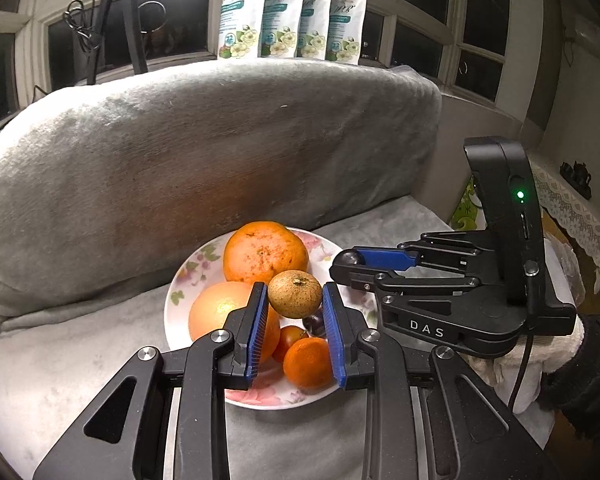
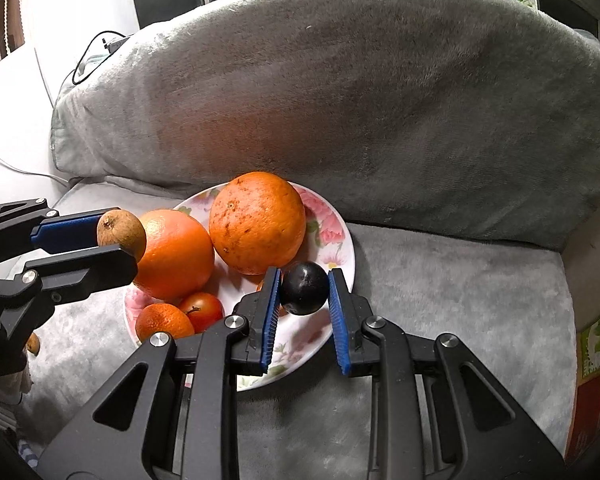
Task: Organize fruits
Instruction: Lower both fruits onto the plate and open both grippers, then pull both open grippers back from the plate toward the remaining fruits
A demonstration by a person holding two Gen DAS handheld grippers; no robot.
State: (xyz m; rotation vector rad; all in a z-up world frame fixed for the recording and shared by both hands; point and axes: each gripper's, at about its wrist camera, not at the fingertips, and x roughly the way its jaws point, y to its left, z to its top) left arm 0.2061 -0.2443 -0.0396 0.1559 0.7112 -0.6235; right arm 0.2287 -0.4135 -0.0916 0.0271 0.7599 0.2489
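A second dark fruit (image 1: 314, 322) under the left tongs (image 1: 295, 300) is being shown only by the left view. A brown fruit (image 1: 295, 294) is being gripped by those tongs, a plum (image 2: 304, 289) by the right tongs (image 2: 304, 292), both above the plate (image 2: 342, 256). "DAS" is being displayed on the right tongs.

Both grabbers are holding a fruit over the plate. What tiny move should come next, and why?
Probably lower the right hand-held gripper a little and set its dark plum on the bare part of the flowered plate. That spot looks free, while the left hand-held gripper holds its brown fruit above the crowded oranges.
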